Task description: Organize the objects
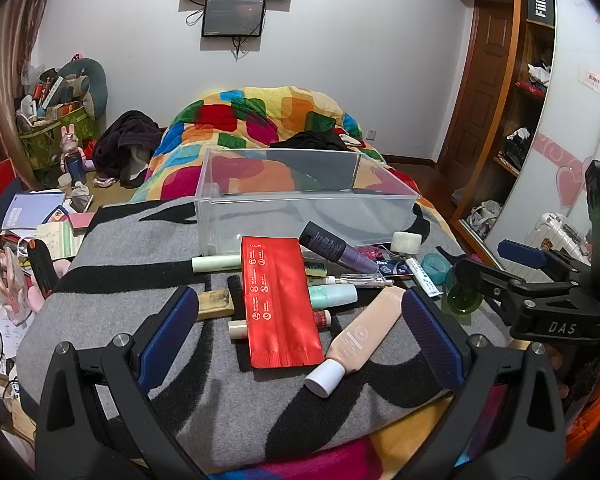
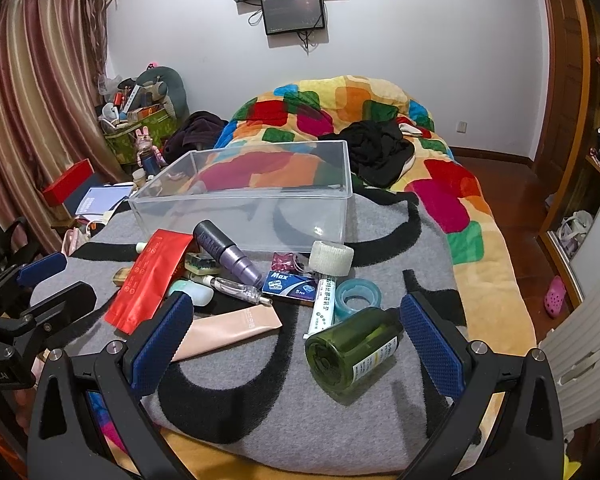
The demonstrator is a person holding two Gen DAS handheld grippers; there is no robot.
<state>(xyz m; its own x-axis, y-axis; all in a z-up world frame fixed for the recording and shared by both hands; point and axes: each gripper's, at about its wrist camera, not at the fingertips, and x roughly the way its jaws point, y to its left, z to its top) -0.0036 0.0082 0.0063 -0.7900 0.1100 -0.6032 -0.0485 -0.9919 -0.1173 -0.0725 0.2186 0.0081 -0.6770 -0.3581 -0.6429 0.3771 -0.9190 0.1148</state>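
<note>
Green bottle (image 2: 350,350) label legible right wrist only

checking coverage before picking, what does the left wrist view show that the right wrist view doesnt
Only the left wrist view shows the peach tube's white cap and the wooden block.

Only the right wrist view shows the whole green bottle lying on its side and the pink clog on the floor.

Both show the empty clear bin, red pouch and purple bottle.

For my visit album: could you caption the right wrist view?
Open right gripper facing a toppled green bottle among scattered toiletries before an empty clear bin.
</note>
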